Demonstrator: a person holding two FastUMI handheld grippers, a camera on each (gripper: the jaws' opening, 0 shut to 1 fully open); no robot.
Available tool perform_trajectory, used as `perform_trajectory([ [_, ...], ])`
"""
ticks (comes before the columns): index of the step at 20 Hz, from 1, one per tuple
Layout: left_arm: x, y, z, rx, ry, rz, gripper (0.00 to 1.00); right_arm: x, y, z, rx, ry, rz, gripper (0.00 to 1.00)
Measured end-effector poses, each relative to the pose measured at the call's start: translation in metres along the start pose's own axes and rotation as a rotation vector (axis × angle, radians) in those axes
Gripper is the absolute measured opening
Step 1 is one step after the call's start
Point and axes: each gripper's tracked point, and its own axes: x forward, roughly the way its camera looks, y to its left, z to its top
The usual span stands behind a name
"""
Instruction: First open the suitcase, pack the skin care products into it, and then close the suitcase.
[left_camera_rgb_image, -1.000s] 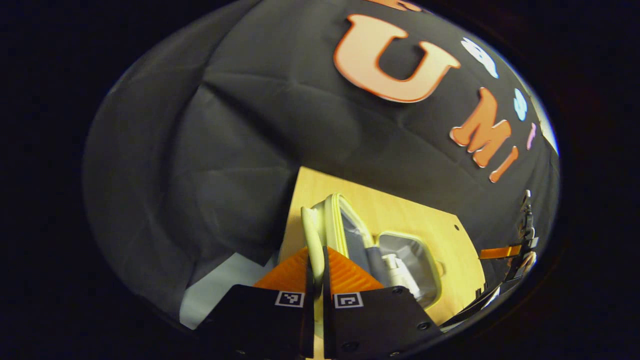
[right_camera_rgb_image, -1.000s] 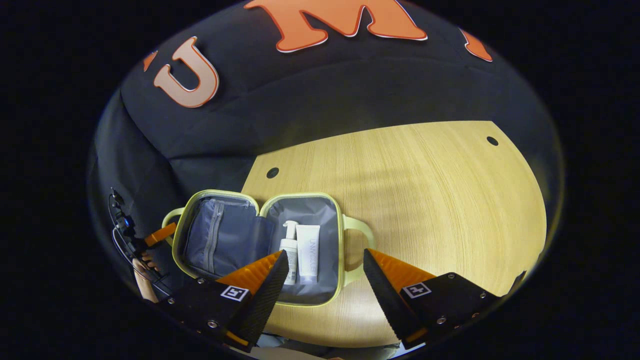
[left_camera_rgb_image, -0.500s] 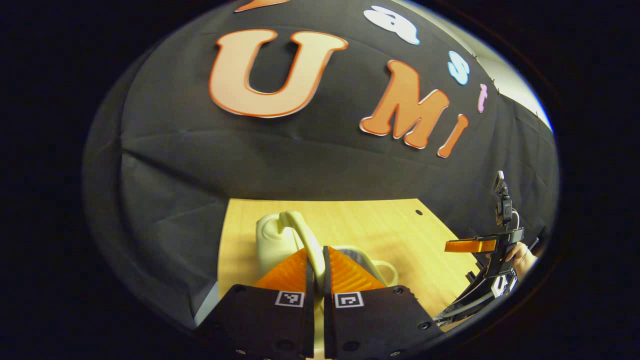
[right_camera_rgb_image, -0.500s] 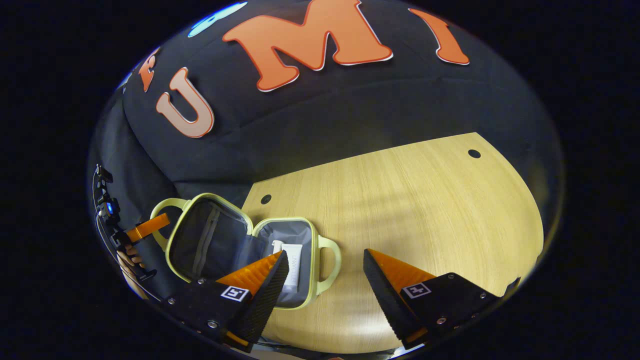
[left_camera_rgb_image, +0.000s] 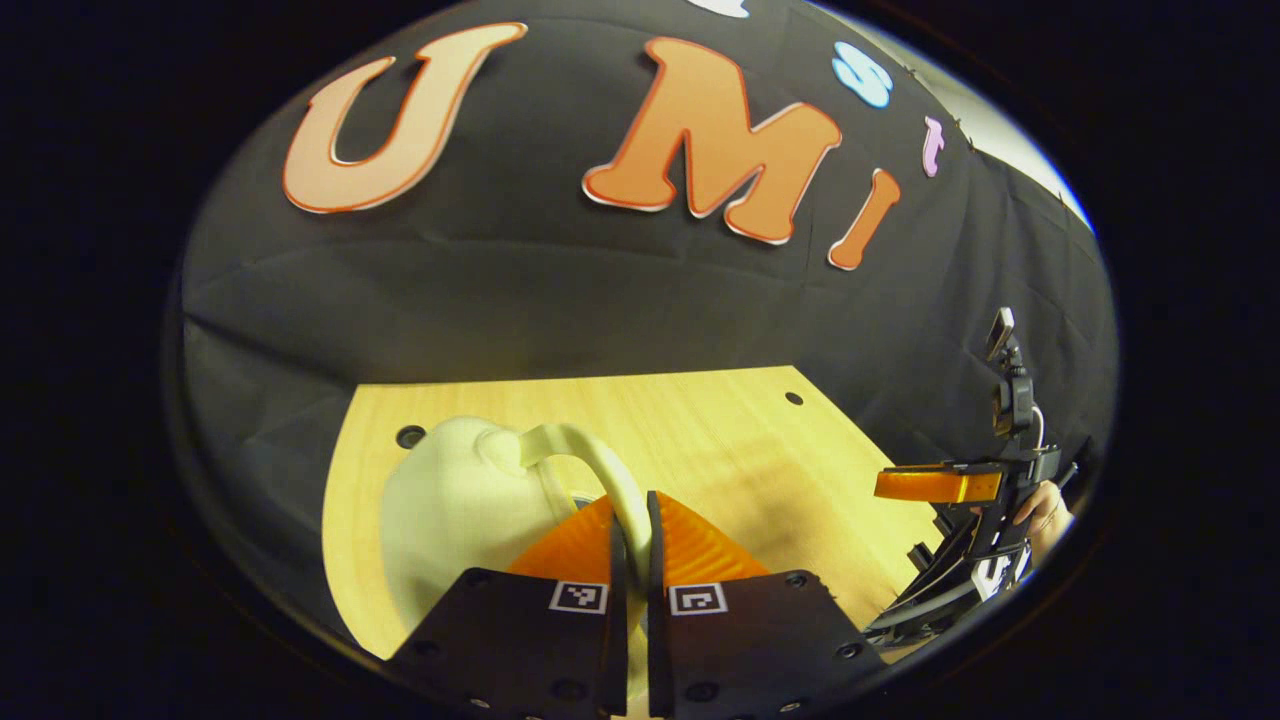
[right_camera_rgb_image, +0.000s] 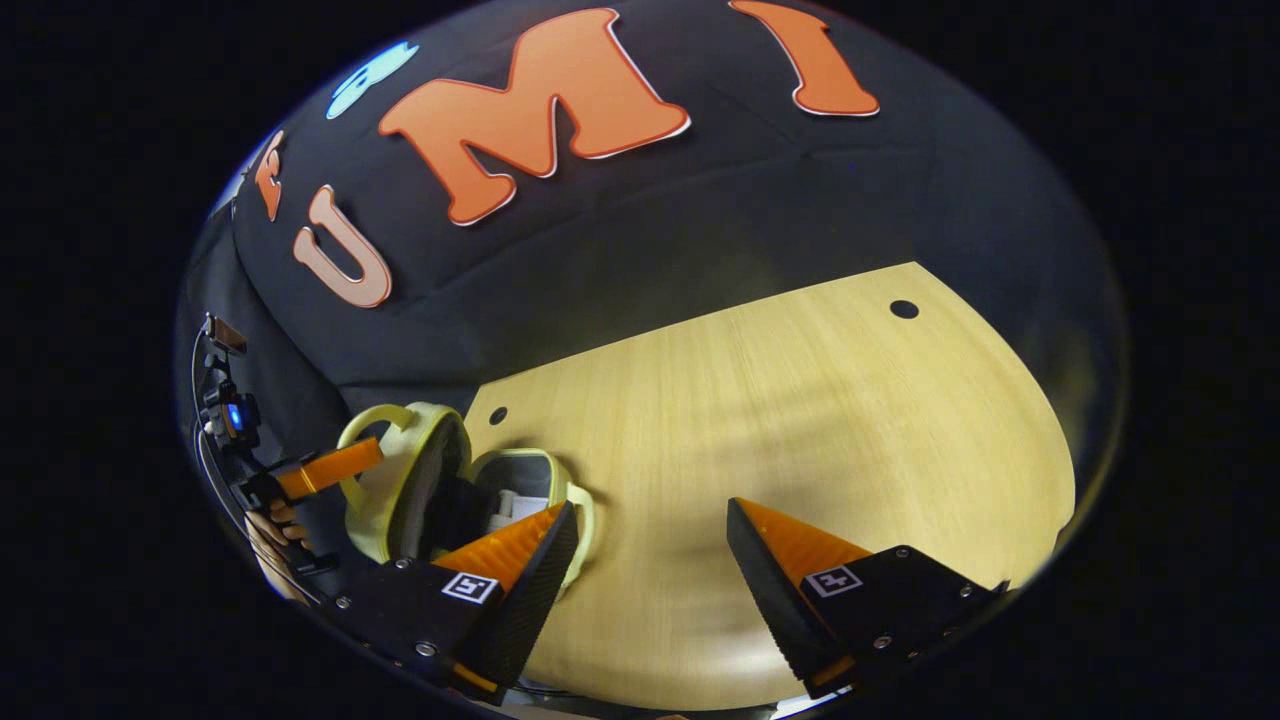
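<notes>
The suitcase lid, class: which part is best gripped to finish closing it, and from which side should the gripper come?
Grip the lid's handle, a thin arched loop standing off the lid, so two fingers fit either side. Come from the outer, hinge-far side, above the table. The left gripper is already shut on it this way; the right gripper hangs open.

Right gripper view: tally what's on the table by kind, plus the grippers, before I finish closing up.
Suitcase: 1, pale green, lid half folded over
Skin care products: at least 1 white item showing inside; cannot tell more
Grippers: 2, the right gripper open, the left gripper shut on the suitcase handle
Table: 1
Total: 5 counted
</notes>
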Motion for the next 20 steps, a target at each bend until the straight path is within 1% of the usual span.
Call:
perform_trajectory([
  [2, 0.022, -0.015, -0.02, 0.028, 0.033, 0.031, 0.08, 0.002, -0.018, 0.003, -0.006, 0.006, 0.004, 0.95],
  [4, 0.038, -0.022, -0.039, 0.082, 0.065, 0.076, 0.08, 0.003, -0.033, 0.005, -0.015, 0.014, 0.012, 0.95],
  [5, 0.045, -0.021, -0.044, 0.093, 0.087, 0.088, 0.08, 0.006, -0.042, 0.005, -0.019, 0.019, 0.014, 0.96],
  [8, 0.067, -0.02, -0.073, 0.102, 0.151, 0.131, 0.08, 0.01, -0.067, 0.004, -0.038, 0.023, 0.008, 0.95],
  [11, 0.089, -0.024, -0.102, 0.077, 0.201, 0.174, 0.08, 0.017, -0.086, 0.0, -0.054, 0.032, 0.002, 0.95],
  [13, 0.094, -0.028, -0.108, 0.088, 0.226, 0.196, 0.08, 0.019, -0.093, -0.005, -0.042, 0.041, 0.01, 0.96],
  [16, 0.097, -0.024, -0.111, 0.152, 0.246, 0.247, 0.09, 0.021, -0.104, -0.009, -0.037, 0.045, 0.011, 0.96],
  [17, 0.098, -0.024, -0.114, 0.147, 0.264, 0.257, 0.12, 0.021, -0.107, -0.009, -0.039, 0.045, 0.01, 0.96],
  [18, 0.098, -0.026, -0.116, 0.135, 0.27, 0.262, 0.17, 0.02, -0.11, -0.01, -0.038, 0.045, 0.012, 0.96],
  [19, 0.099, -0.024, -0.118, 0.112, 0.276, 0.273, 0.17, 0.019, -0.111, -0.011, -0.036, 0.046, 0.015, 0.96],
  [20, 0.1, -0.025, -0.118, 0.099, 0.28, 0.279, 0.22, 0.018, -0.111, -0.011, -0.034, 0.046, 0.018, 0.96],
])
